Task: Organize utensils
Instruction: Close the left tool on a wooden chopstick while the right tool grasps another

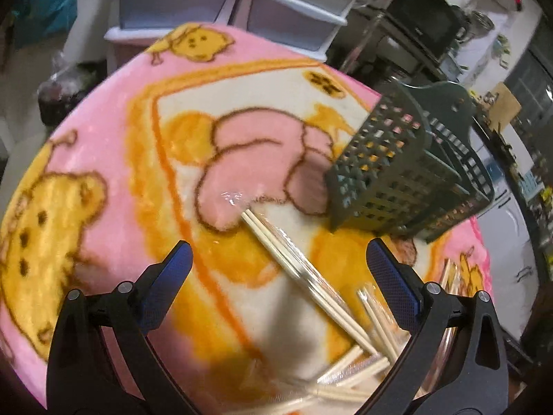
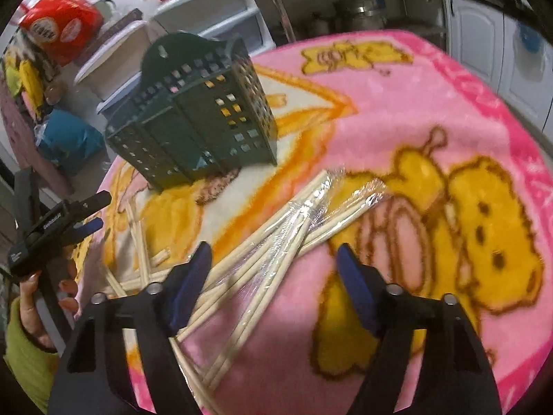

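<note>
A dark green lattice utensil basket (image 1: 397, 169) (image 2: 193, 117) stands on the pink cartoon blanket (image 1: 103, 110) (image 2: 397, 110). Wooden chopsticks in clear plastic sleeves lie loose in front of it. In the left wrist view, one wrapped pair (image 1: 300, 276) runs diagonally under my left gripper (image 1: 278, 252), which hangs open above it. More wrapped pairs (image 1: 359, 359) are heaped at the lower right. In the right wrist view, my right gripper (image 2: 274, 252) is open over a crossed bundle of wrapped chopsticks (image 2: 290, 228), and its pads do not press on them. The left gripper (image 2: 86, 214) shows at the left edge, held by a hand (image 2: 38, 297) in a green sleeve.
White plastic drawer units (image 1: 193, 0) (image 2: 214, 10) stand just beyond the table's far edge. A dark microwave (image 1: 425, 17) and a cluttered shelf lie past the basket. A red box (image 2: 58, 24) sits at the back left, and white cabinet doors (image 2: 484, 45) at the right.
</note>
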A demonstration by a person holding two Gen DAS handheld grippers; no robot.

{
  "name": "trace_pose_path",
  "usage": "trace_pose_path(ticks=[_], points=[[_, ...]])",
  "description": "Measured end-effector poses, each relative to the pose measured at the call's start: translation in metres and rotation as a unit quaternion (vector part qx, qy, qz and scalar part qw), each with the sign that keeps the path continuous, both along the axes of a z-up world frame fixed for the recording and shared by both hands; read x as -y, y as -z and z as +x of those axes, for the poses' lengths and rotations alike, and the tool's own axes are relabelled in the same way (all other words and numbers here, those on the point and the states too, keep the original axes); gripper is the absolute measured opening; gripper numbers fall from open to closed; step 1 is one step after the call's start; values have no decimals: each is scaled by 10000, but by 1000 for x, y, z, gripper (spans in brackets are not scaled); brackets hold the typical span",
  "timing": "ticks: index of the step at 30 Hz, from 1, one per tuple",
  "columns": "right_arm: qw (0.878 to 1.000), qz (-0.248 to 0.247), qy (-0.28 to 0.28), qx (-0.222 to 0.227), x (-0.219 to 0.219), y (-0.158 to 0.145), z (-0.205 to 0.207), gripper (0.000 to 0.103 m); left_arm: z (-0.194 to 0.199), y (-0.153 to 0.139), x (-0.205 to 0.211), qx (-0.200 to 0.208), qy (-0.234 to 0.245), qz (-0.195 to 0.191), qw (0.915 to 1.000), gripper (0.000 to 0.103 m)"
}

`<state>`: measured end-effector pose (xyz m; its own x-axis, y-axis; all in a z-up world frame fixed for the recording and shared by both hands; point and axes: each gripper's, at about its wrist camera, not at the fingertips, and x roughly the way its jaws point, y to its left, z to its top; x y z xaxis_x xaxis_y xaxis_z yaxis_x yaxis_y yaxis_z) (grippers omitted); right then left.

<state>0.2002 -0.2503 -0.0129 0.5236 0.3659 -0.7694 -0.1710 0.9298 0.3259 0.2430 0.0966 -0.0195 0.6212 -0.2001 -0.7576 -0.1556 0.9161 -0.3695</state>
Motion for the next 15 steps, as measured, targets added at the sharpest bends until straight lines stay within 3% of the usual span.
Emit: trace_pose_path(ticks=[2,7,12,15], points=[[9999,98,41,-106,3,5,7,54,7,5,-1,-105,28,-80,9999,93],[9987,336,80,-368,7,13,23,44,20,16,-3,-334,-59,-121,9994,84],[9982,356,80,-471,7,16,33,30,29,20,3,-429,-115,212,9988,80],[9978,390,74,-526,11,17,35,23,32,21,7,-421,-150,535,9976,66]])
